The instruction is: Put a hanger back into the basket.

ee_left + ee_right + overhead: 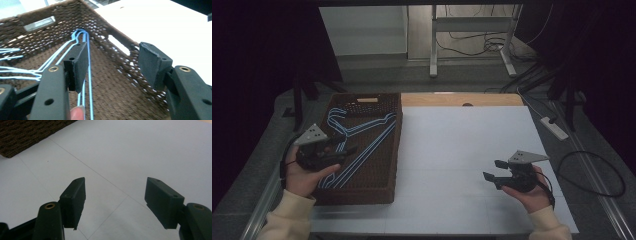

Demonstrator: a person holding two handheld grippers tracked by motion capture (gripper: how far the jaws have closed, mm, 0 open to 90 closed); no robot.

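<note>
At the left of the high view, a dark woven basket (384, 150) stood on a white table (462, 160), its long side running away from the person. Inside it lay light blue wire hangers (362, 145), flat on the basket floor. Their long straight bars ran slantwise, from the near left of the basket up toward its far right wall, and their hooks (333, 116) curled near the far left corner.

The left gripper (343, 148), held in the person's left hand (304, 175), hovered over the near left part of the basket, above the hangers. In the left gripper view, its jaws stood wide apart with nothing pressed between the pads; no hanger was grasped. The blue wires (88, 75) of one hanger ran along just beside the left-hand pad (78, 65), reaching lengthwise away toward the far corner of the basket (120, 37), where the wire bent round in a loop. More blue wire showed at the left edge of that view.

Well apart, at the right of the table, the right gripper (494, 170) sat in the person's right hand (532, 192), pointing left toward the basket. In the right gripper view its jaws were spread open above bare white table (125, 157), grasping nothing, with a corner of the basket (25, 135) at the upper left.
</note>
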